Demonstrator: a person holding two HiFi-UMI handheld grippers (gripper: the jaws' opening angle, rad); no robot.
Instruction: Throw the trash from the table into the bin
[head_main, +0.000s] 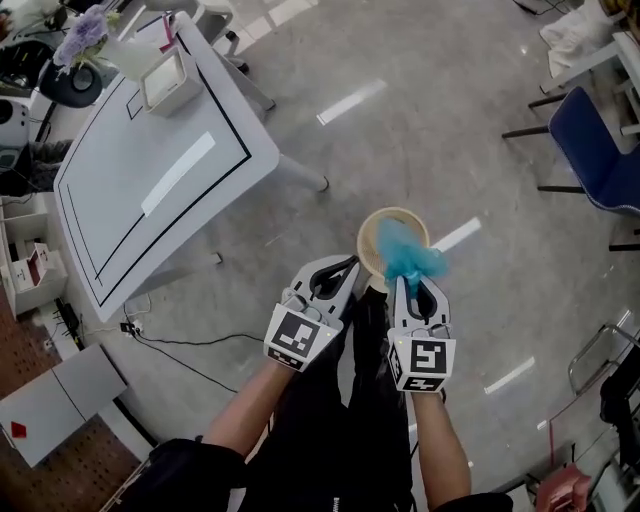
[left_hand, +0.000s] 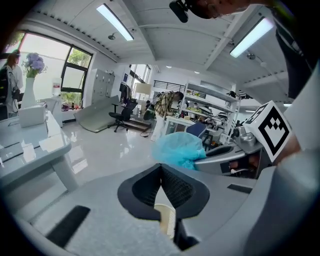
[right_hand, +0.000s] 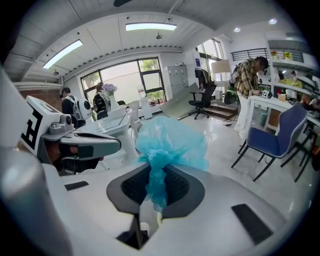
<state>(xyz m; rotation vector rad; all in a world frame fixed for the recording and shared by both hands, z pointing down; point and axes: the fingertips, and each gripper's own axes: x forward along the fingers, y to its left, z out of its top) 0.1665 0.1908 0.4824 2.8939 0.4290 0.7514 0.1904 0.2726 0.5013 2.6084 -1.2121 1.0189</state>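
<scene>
The right gripper (head_main: 418, 287) is clenched on the twisted tail of the crumpled blue bag (head_main: 405, 252), whose puff juts ahead of the jaws, seemingly right over the beige wastebasket (head_main: 366, 235) below, while the left gripper (head_main: 345, 268), pinched together on nothing, hangs alongside.

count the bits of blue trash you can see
1: the blue trash is pinched between the fingers of the right gripper, over the tan bin on the floor. More may be hidden inside the bin.
</scene>
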